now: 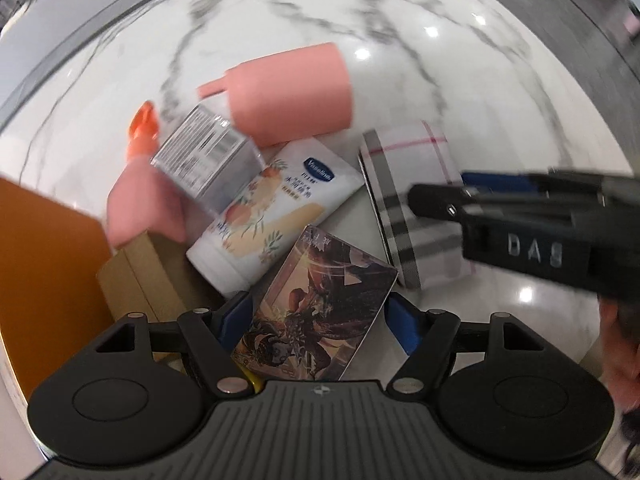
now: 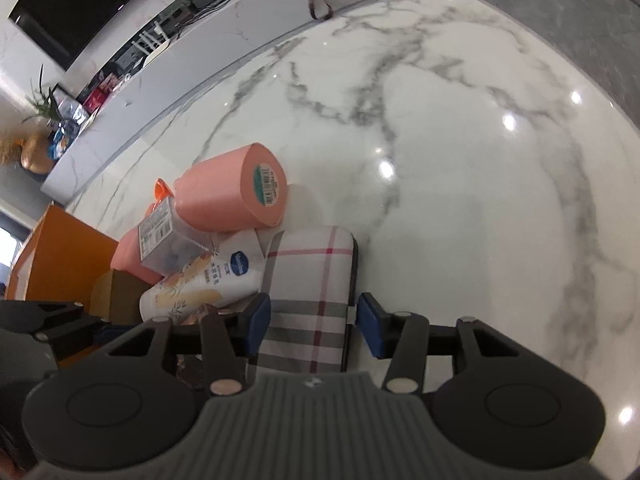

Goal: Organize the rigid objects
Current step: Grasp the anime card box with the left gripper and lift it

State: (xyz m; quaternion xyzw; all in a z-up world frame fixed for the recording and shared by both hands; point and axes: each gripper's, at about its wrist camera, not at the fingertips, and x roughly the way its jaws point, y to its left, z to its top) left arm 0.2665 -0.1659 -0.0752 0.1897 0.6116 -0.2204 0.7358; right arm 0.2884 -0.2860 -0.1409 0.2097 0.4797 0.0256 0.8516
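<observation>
A pile of objects lies on the marble table. My left gripper [image 1: 318, 320] has its blue pads on either side of an illustrated card box [image 1: 316, 316] and is shut on it. My right gripper [image 2: 314, 322] straddles a plaid case [image 2: 308, 300], its pads close to the sides; contact is unclear. The plaid case also shows in the left wrist view [image 1: 412, 204], with the right gripper [image 1: 440, 196] over it. A white Vaseline tube [image 1: 272, 216], a pink cup on its side [image 1: 288, 96], a clear box with a barcode [image 1: 204, 152] and a pink bottle [image 1: 144, 204] lie behind.
An orange box [image 1: 44, 264] stands at the left, with a brown cardboard box [image 1: 140, 276] beside it. Bare marble table [image 2: 480, 180] stretches far and right. A long white counter [image 2: 224, 36] runs behind the table.
</observation>
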